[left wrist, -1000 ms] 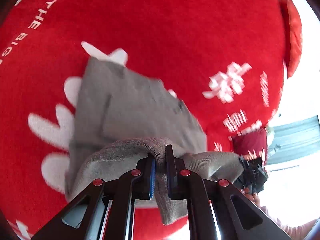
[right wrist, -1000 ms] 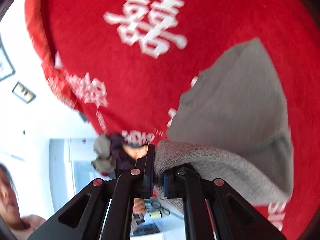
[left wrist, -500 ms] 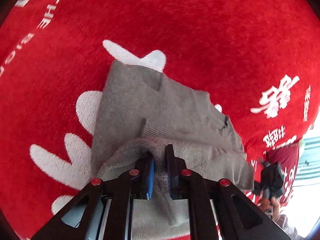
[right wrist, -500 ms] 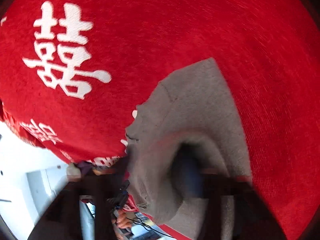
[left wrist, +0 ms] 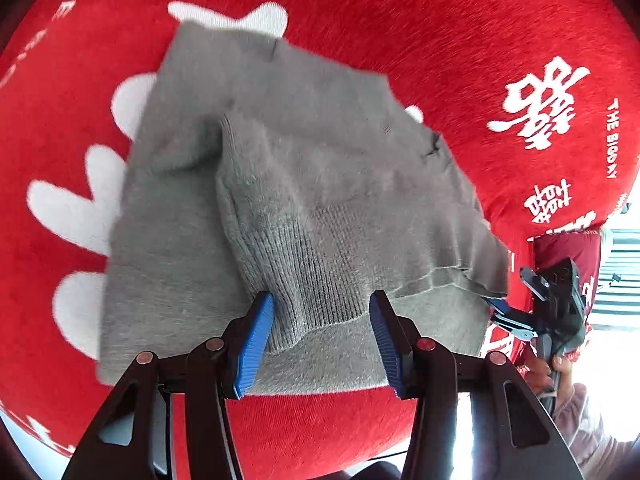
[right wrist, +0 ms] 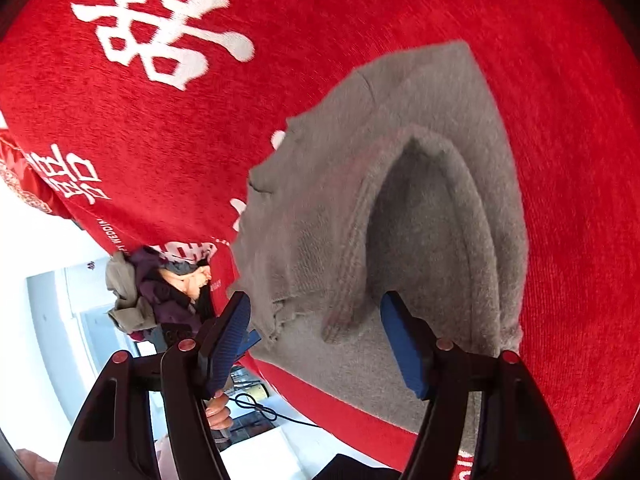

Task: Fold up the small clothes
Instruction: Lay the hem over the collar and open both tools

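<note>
Red cloth printed with white characters [left wrist: 420, 40] is covering the bench, where a small grey sweater [left wrist: 304, 184] is lying folded over itself; left gripper [left wrist: 322, 336] and right gripper [right wrist: 316, 344], jaws just opened and apart, are releasing the doubled hem to settle flat.

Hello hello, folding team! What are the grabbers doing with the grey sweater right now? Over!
Left gripper open, right gripper open, jaws just opened. Grey sweater folded over, lying loose on the red blanket. Nothing blocking.

Fuzzy grey knit garment [left wrist: 304, 184]; plush red cloth [left wrist: 440, 40].
</note>
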Demonstrator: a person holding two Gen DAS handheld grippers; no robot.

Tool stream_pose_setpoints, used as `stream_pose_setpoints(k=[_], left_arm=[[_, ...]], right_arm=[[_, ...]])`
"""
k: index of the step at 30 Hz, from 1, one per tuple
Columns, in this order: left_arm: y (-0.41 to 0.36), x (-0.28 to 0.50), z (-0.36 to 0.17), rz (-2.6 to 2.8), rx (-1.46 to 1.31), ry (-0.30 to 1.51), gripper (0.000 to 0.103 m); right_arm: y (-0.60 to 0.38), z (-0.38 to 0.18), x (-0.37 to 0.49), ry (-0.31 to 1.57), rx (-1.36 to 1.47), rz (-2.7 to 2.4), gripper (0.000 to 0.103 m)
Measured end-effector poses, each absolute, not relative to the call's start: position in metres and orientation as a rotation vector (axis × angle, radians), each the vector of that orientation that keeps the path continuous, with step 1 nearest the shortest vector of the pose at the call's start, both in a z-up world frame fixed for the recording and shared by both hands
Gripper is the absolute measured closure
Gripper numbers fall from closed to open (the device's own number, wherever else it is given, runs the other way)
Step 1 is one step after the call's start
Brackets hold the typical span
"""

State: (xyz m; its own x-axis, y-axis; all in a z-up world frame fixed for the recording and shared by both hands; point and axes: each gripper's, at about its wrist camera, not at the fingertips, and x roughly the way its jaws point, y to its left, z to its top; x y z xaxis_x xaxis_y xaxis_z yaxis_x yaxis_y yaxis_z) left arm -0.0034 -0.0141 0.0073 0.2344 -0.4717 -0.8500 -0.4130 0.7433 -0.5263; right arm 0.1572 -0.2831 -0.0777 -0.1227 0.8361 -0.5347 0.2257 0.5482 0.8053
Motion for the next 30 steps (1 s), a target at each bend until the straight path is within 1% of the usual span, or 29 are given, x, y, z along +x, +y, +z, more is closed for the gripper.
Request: stream_pose_setpoints(k=[1,2,3,4,5,6,7,12,15,19,20,21,22,23,24,25,26,30], left_arm=[[-0.019,-0.001,0.005,-0.046,-0.774,1.386,0.053],[-0.021,-0.001,0.004,-0.049,-0.760,1.390,0.053],[-0.024,0.000,0.004,-0.058,-0.748,1.391,0.053],[-0.026,0.001,0.003,-0.063,-0.744,1.386,0.060],[-0.026,0.001,0.004,-0.077,-0.755,1.377,0.069],[-0.024,0.002,0.006,-0.090,-0.776,1.368,0.086],[-0.022,0.003,0.008,-0.098,-0.807,1.351,0.088],[0.001,0.019,0.023,-0.062,-0.847,1.245,0.088],[0.013,0.044,0.023,-0.015,-0.857,1.193,0.088],[0.028,0.072,0.028,0.094,-0.797,1.156,0.088],[0.031,0.075,0.032,0.103,-0.788,1.157,0.088],[0.032,0.076,0.034,0.109,-0.772,1.165,0.083],[0.032,0.075,0.037,0.114,-0.748,1.179,0.064],[0.031,0.071,0.040,0.120,-0.720,1.196,0.052],[0.029,0.065,0.044,0.123,-0.687,1.210,0.041],[0.025,0.058,0.047,0.112,-0.649,1.226,0.041],[0.022,0.050,0.050,0.084,-0.628,1.250,0.041],[0.000,0.019,0.044,-0.014,-0.664,1.334,0.041]], right_arm=[[-0.282,-0.079,0.158,1.653,0.906,0.669,0.040],[-0.280,-0.081,0.159,1.659,0.899,0.668,0.055],[-0.279,-0.082,0.160,1.665,0.883,0.665,0.078],[-0.276,-0.082,0.161,1.666,0.863,0.660,0.091],[-0.275,-0.081,0.162,1.661,0.842,0.662,0.094],[-0.275,-0.078,0.163,1.647,0.840,0.671,0.094],[-0.276,-0.075,0.164,1.631,0.849,0.684,0.094],[-0.287,-0.055,0.188,1.531,0.931,0.738,0.094],[-0.287,-0.053,0.210,1.494,0.942,0.730,0.094],[-0.277,-0.059,0.239,1.472,0.948,0.688,0.094],[-0.274,-0.062,0.244,1.475,0.942,0.675,0.093],[-0.271,-0.066,0.251,1.483,0.939,0.663,0.090],[-0.268,-0.071,0.257,1.496,0.924,0.648,0.090],[-0.265,-0.076,0.261,1.513,0.898,0.628,0.084],[-0.264,-0.078,0.264,1.526,0.881,0.613,0.055],[-0.264,-0.079,0.266,1.537,0.857,0.590,0.036],[-0.265,-0.078,0.266,1.535,0.852,0.583,0.024],[-0.262,-0.058,0.249,1.510,0.831,0.688,0.024]])
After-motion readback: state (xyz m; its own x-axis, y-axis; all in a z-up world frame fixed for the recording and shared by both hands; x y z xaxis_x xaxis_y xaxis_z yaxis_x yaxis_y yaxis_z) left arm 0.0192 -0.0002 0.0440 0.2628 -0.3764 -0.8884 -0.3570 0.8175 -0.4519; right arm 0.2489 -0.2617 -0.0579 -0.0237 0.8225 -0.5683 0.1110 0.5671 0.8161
